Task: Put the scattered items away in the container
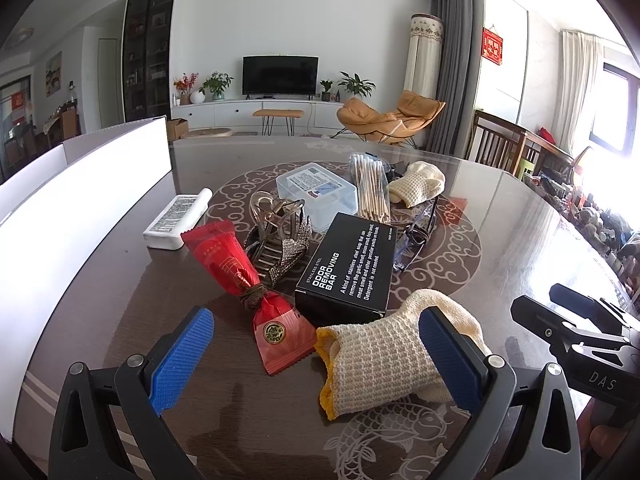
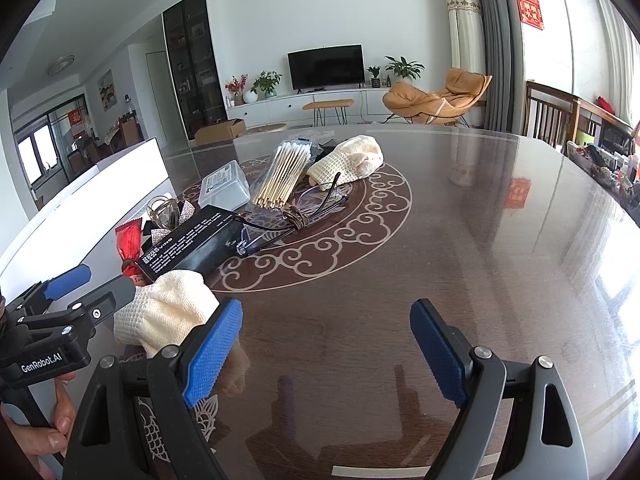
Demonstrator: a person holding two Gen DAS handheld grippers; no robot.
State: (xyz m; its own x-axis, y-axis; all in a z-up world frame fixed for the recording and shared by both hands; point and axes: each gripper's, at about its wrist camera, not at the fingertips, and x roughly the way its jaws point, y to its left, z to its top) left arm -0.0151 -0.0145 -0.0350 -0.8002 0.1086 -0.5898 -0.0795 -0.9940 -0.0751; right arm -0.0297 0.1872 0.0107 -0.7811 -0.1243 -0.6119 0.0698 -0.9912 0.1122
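We hold both tools low over the dark, glossy table, each tilted down toward it. The left tool stands wide open with nothing gripped: the near cream knitted glove lies between its blue pads, its right side hidden behind the right pad, so we cannot tell if they touch. The right tool is likewise spread wide, over bare table with nothing between its pads.

The scattered items sit in a loose cluster left of centre. Just beyond the glove lies the black box lettered "Odor Removing Bar", with the red candy wrapper at its left and a glittery hair claw behind that. Farther off are a clear plastic box, a pack of cotton swabs, eyeglasses and a second cream glove. A white packet lies at far left, near the white container along the table's left edge.
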